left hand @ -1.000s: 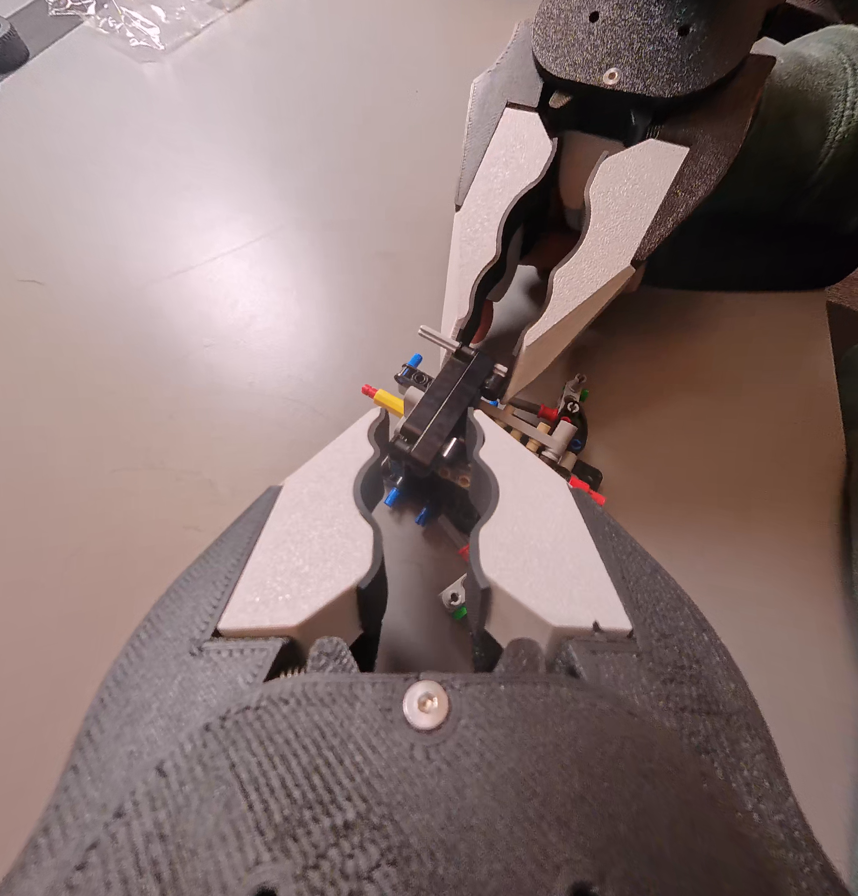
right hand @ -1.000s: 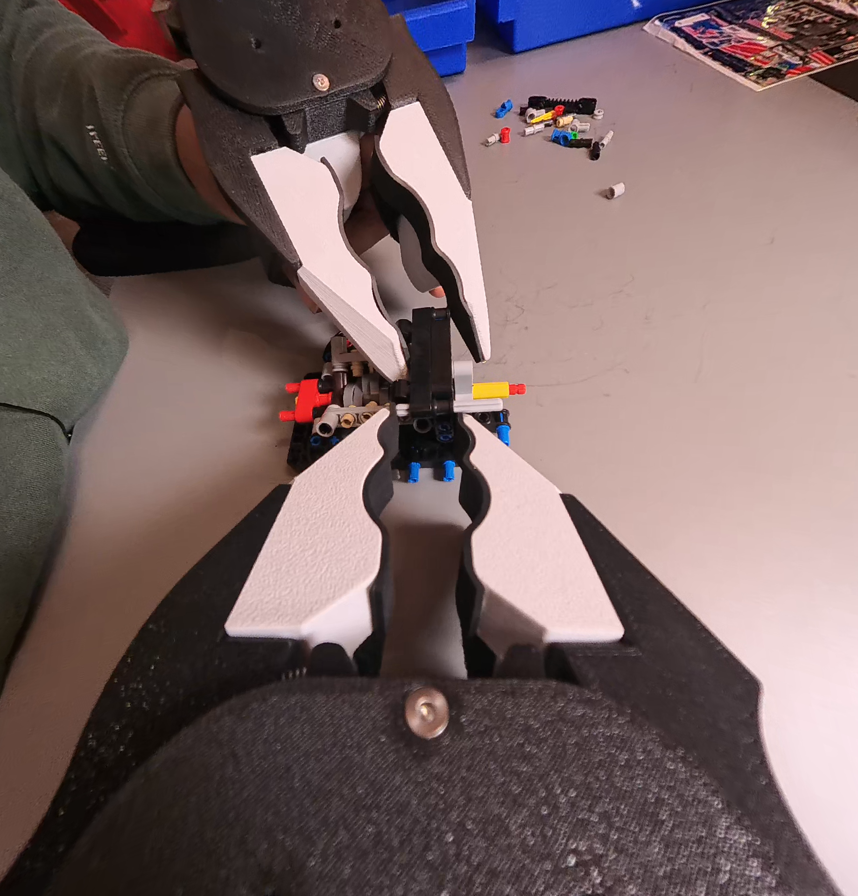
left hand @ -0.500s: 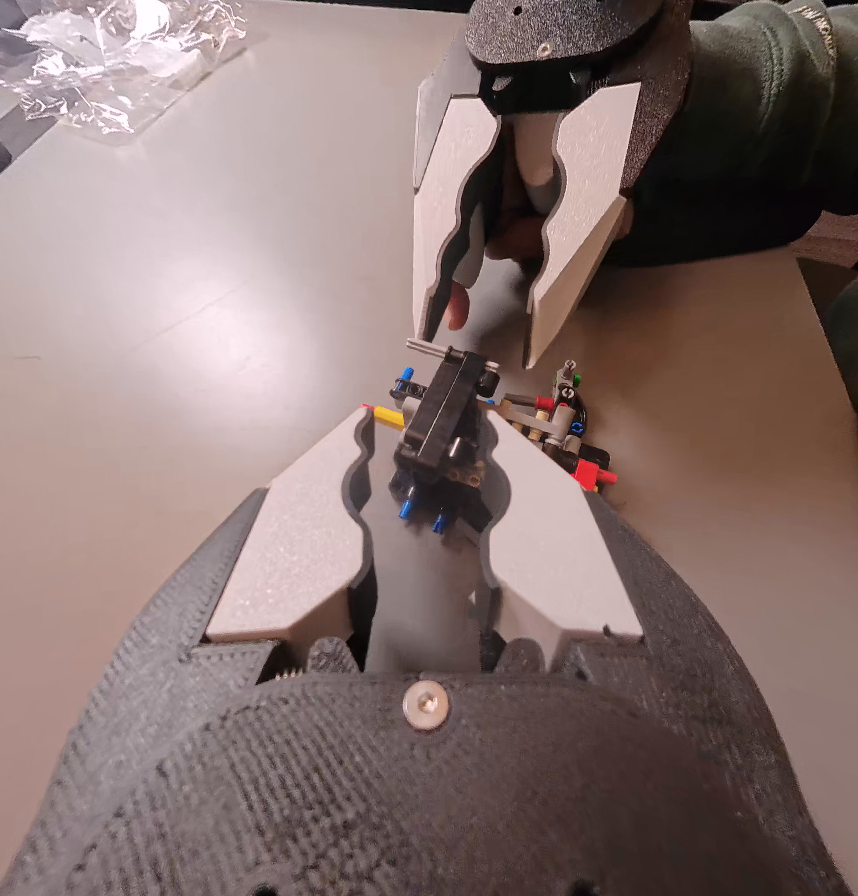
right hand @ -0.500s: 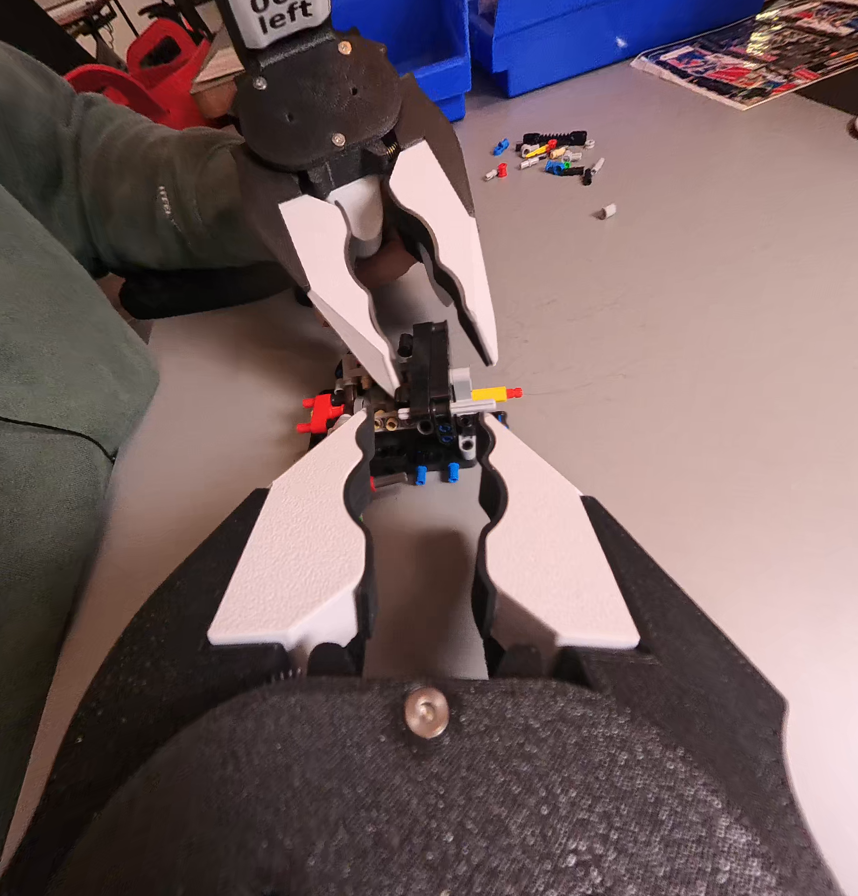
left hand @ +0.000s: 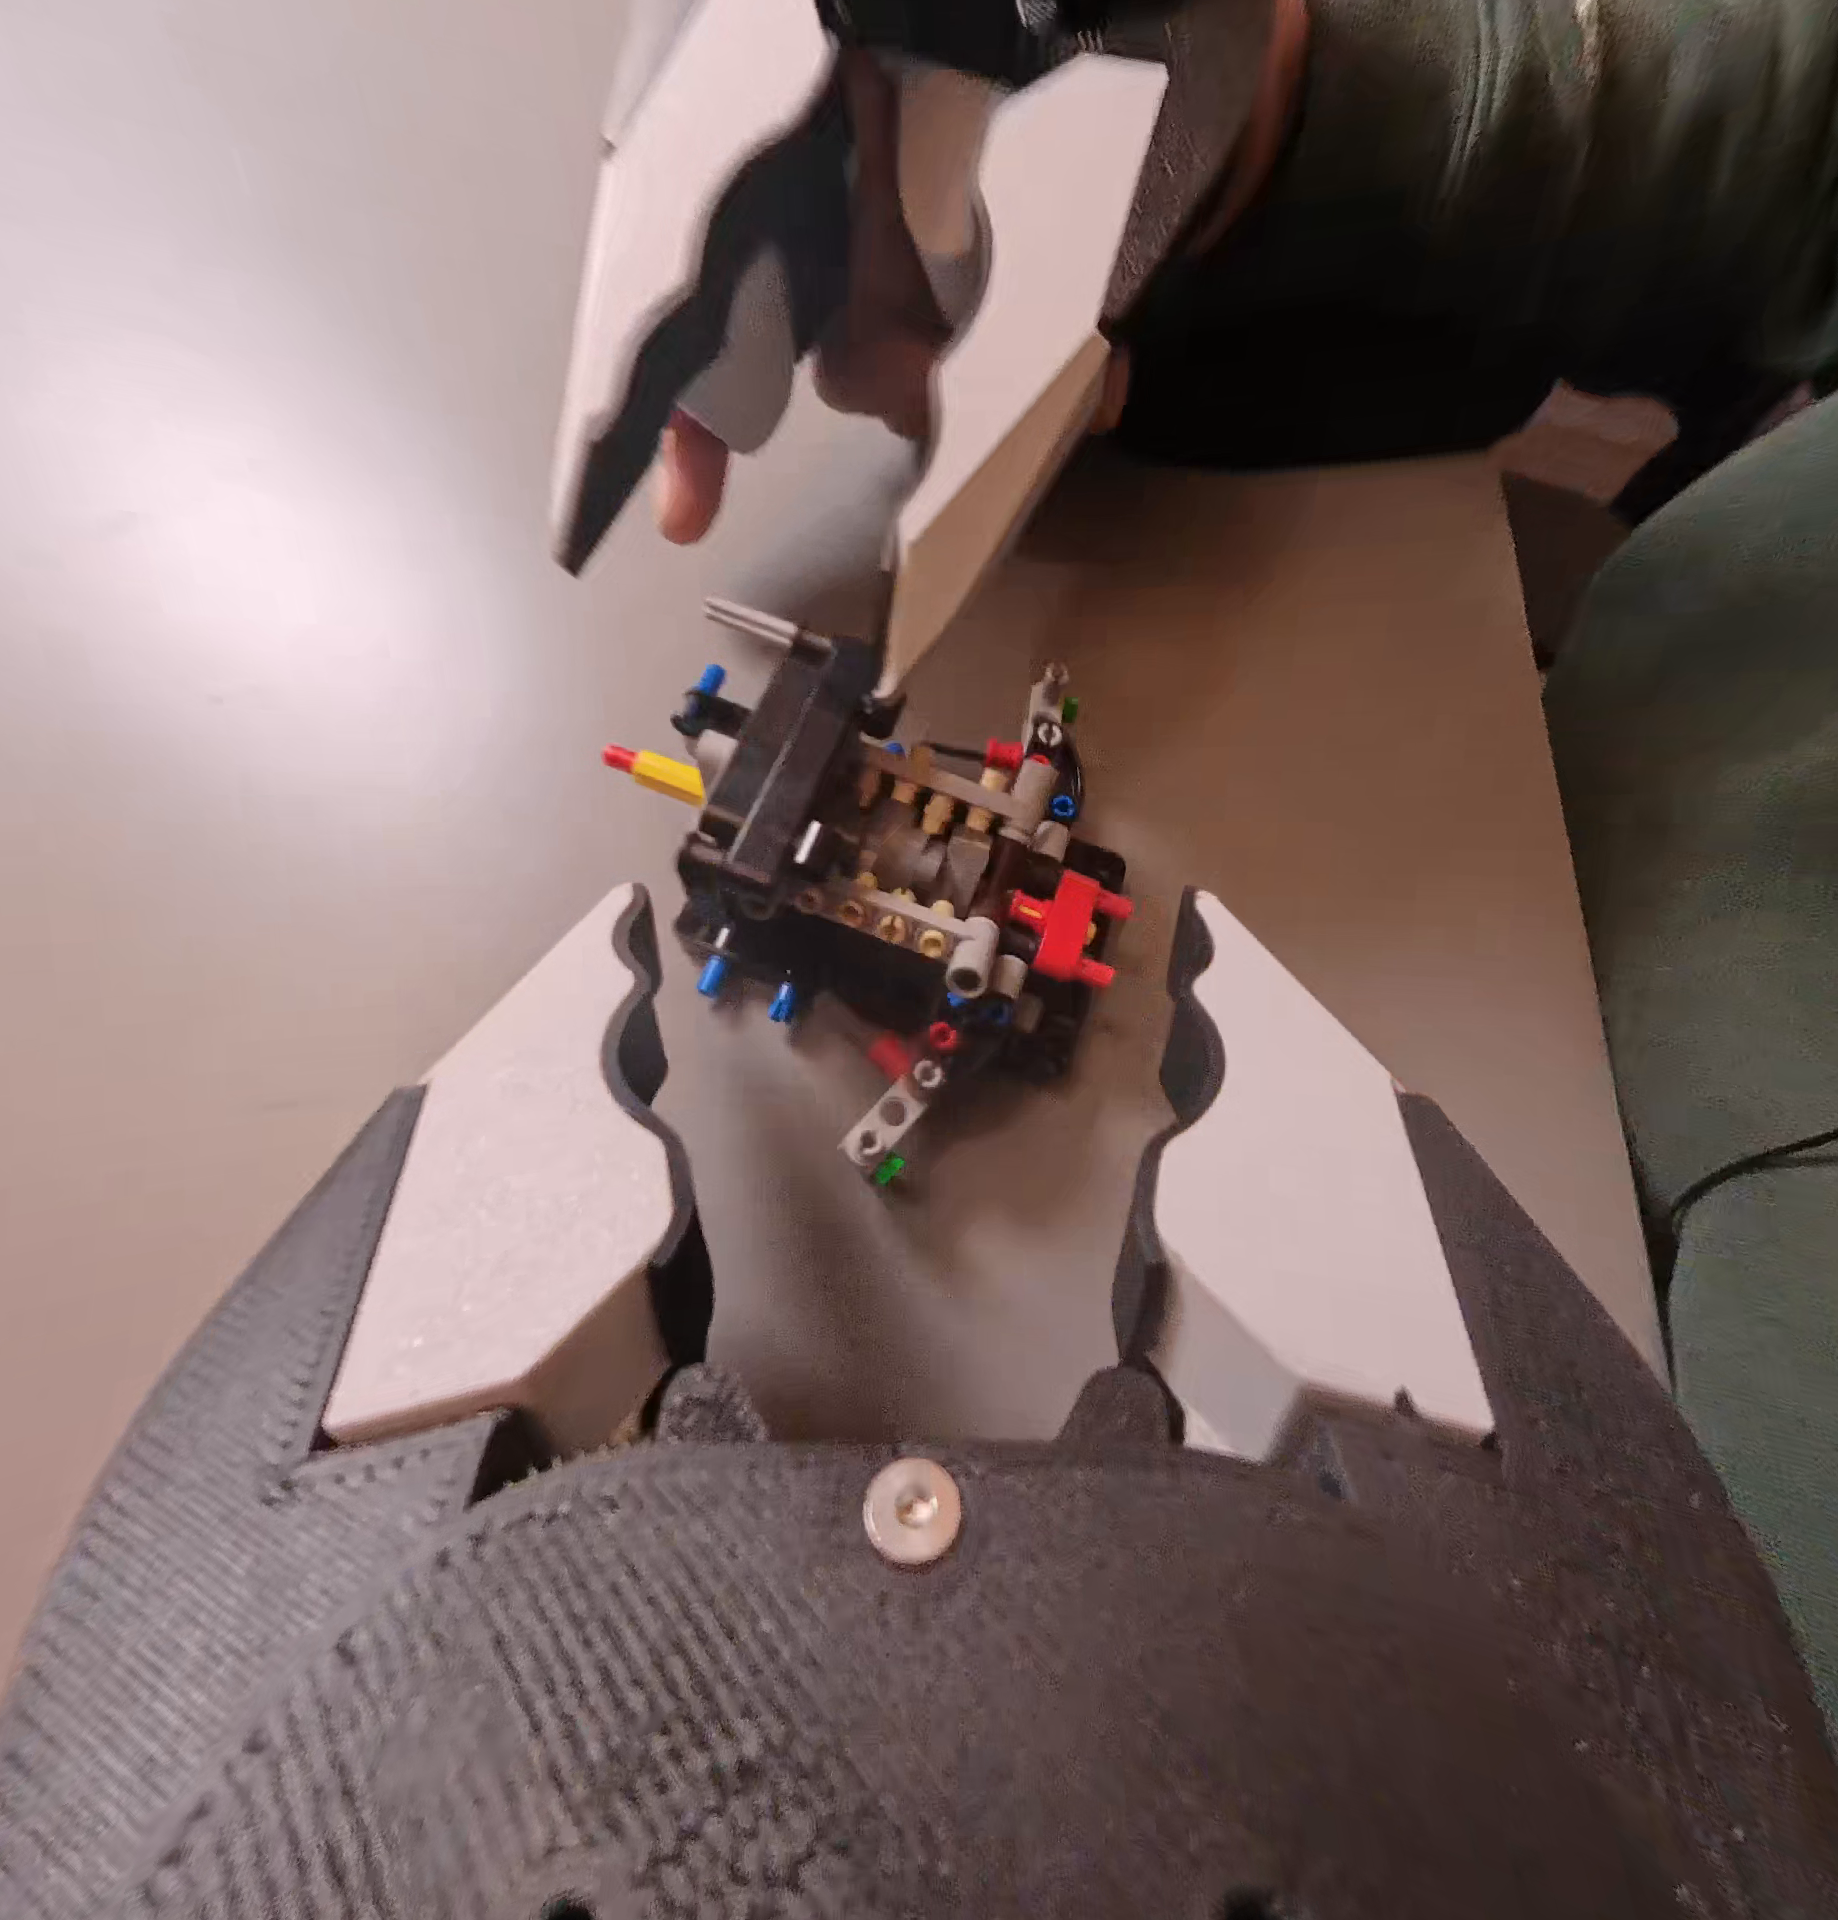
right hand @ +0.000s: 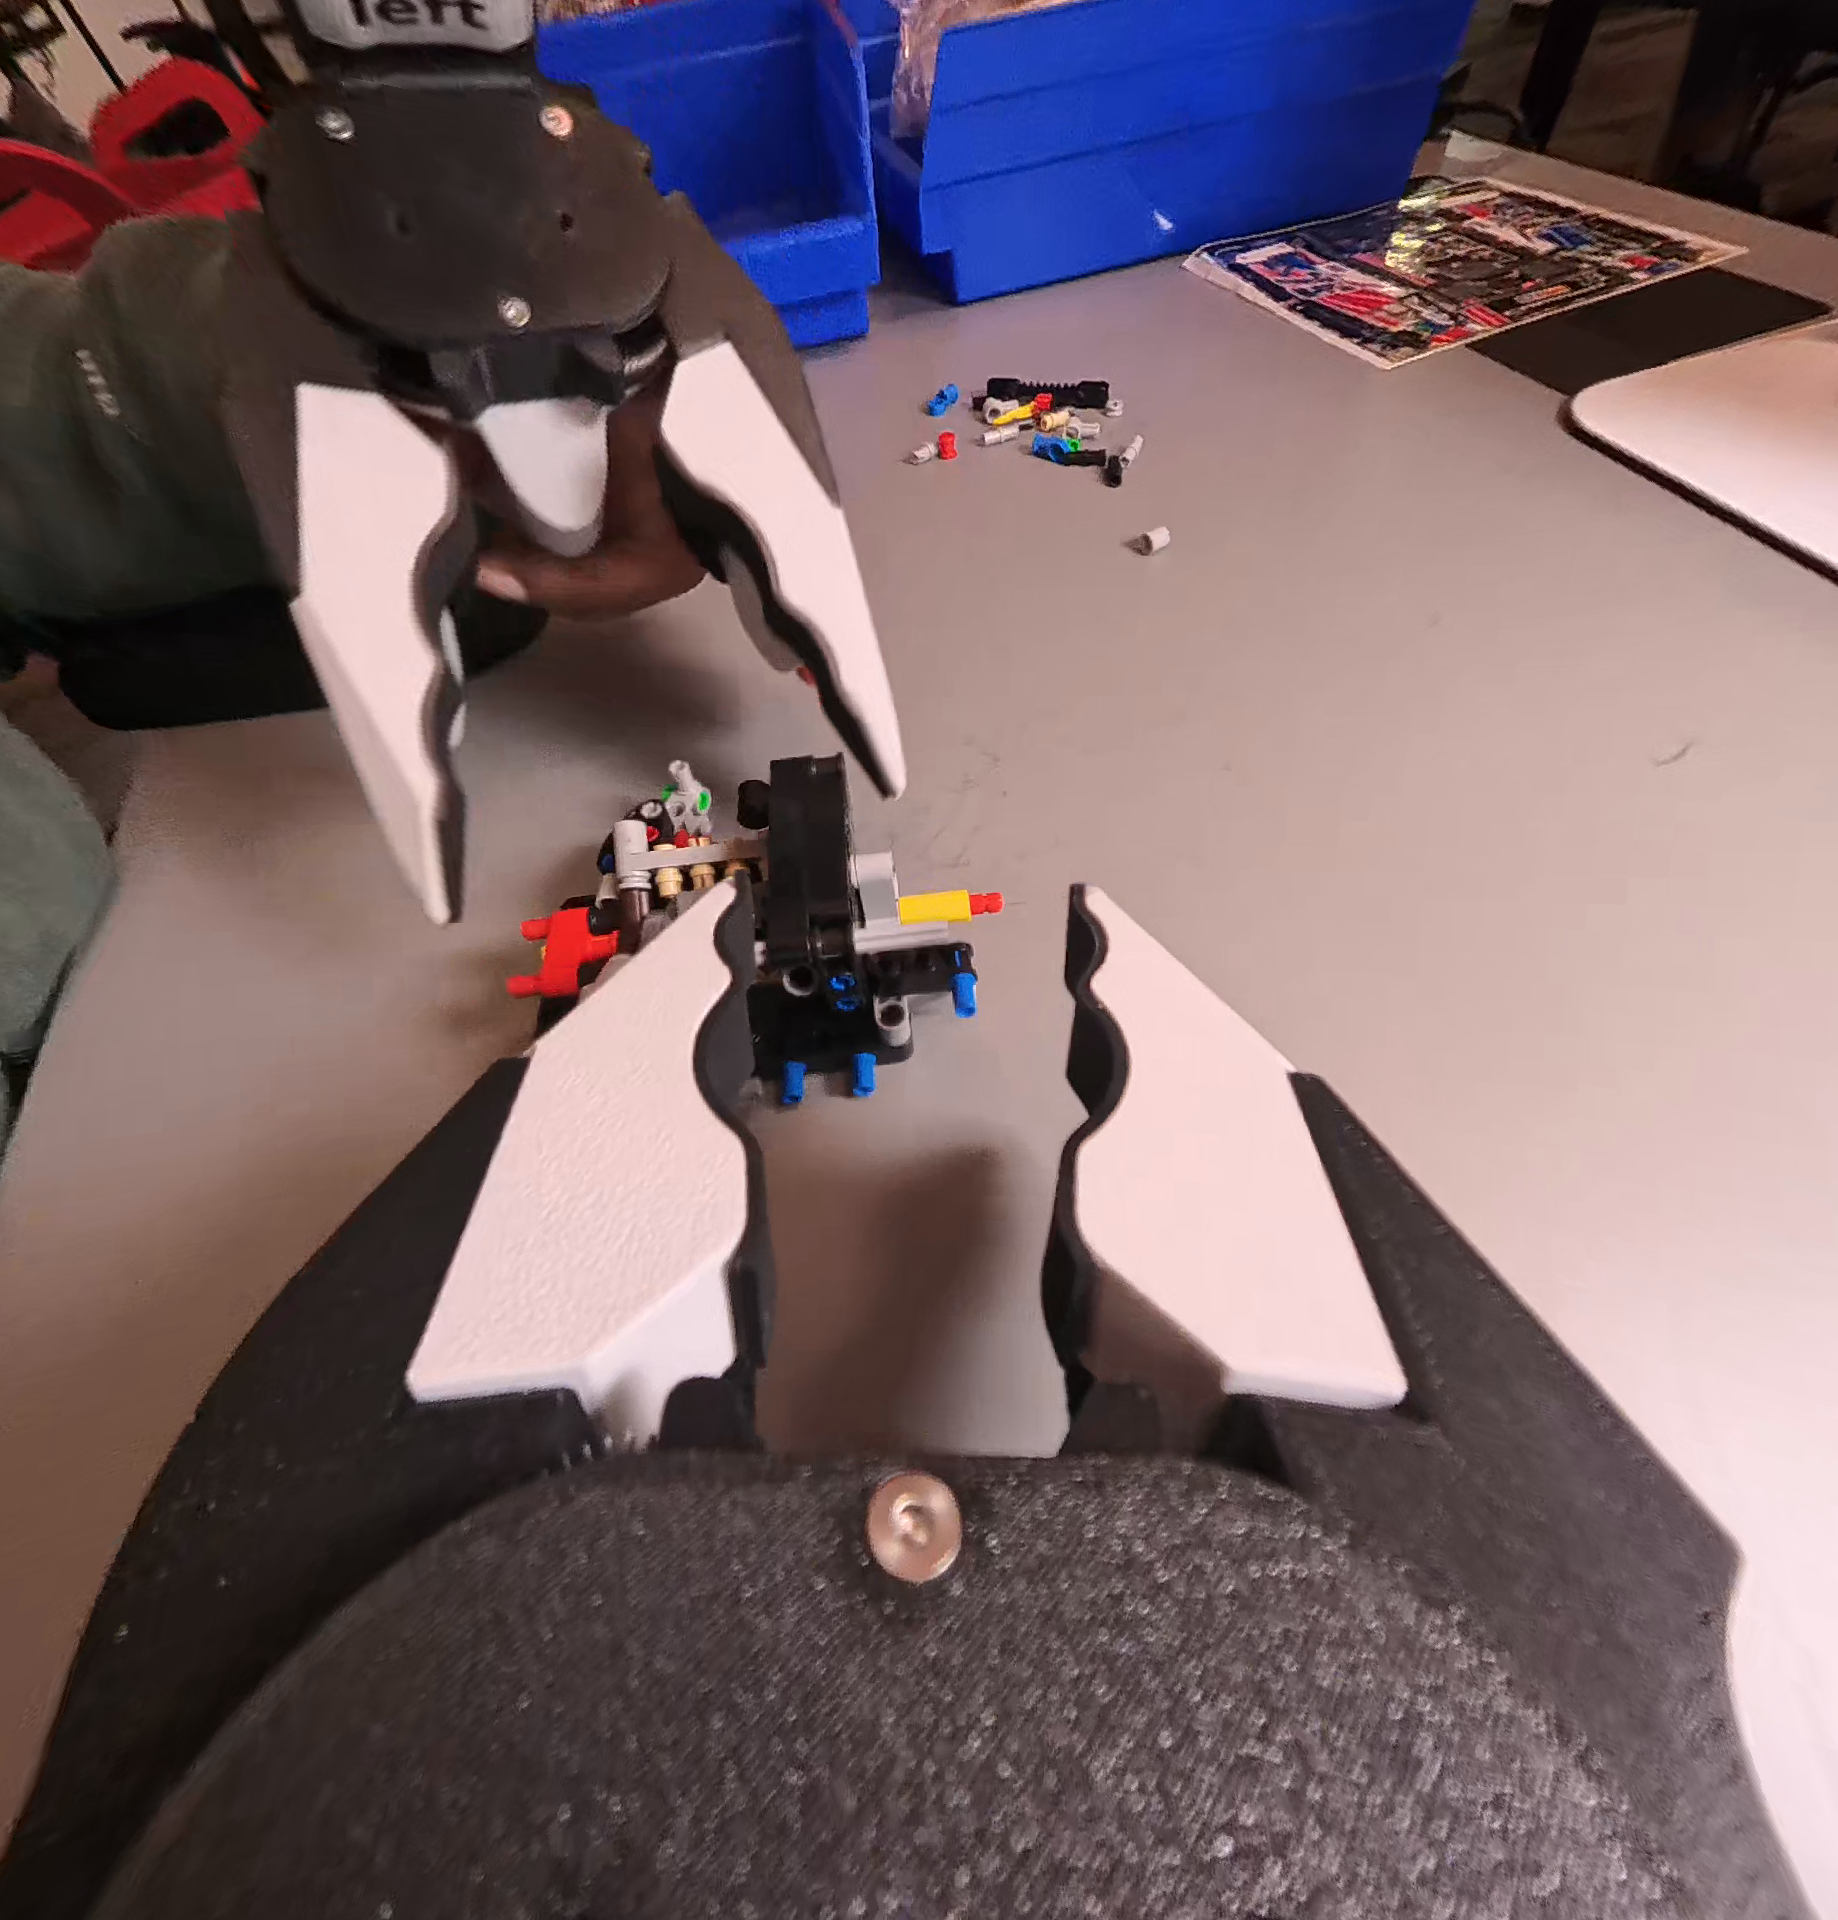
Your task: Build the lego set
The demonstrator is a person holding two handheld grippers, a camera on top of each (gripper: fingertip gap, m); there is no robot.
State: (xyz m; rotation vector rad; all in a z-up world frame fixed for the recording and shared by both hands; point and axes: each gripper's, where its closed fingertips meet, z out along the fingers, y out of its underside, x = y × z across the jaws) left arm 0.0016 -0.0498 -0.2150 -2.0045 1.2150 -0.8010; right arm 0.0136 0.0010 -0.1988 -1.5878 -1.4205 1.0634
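The lego assembly (left hand: 873, 883) rests on the grey table: a black frame with grey beams, tan pins, a red connector, blue pins, a yellow axle and an upright black block. My left gripper (left hand: 910, 904) is open wide and empty, its fingers on either side of the assembly's near end. My right gripper (right hand: 907, 894) is open and empty, just short of the assembly (right hand: 811, 914). Each gripper shows opposite the other: the right one (left hand: 728, 613) above the assembly's far end, the left one (right hand: 666, 852) beyond the black block. Neither holds anything.
A small pile of loose lego pieces (right hand: 1040, 421) and one grey piece (right hand: 1152, 540) lie farther back. Blue bins (right hand: 1102, 135) and an instruction booklet (right hand: 1466, 265) are at the back. A white slab (right hand: 1746, 457) sits right. Green sleeves and the table edge (left hand: 1549, 831) are close by. Both grippers' tips are roughly 20 cm from the grey piece (right hand: 1152, 540).
Both grippers have opened wide and drawn back from the assembly. The left let go of the black block, and the assembly now sits free on the table.
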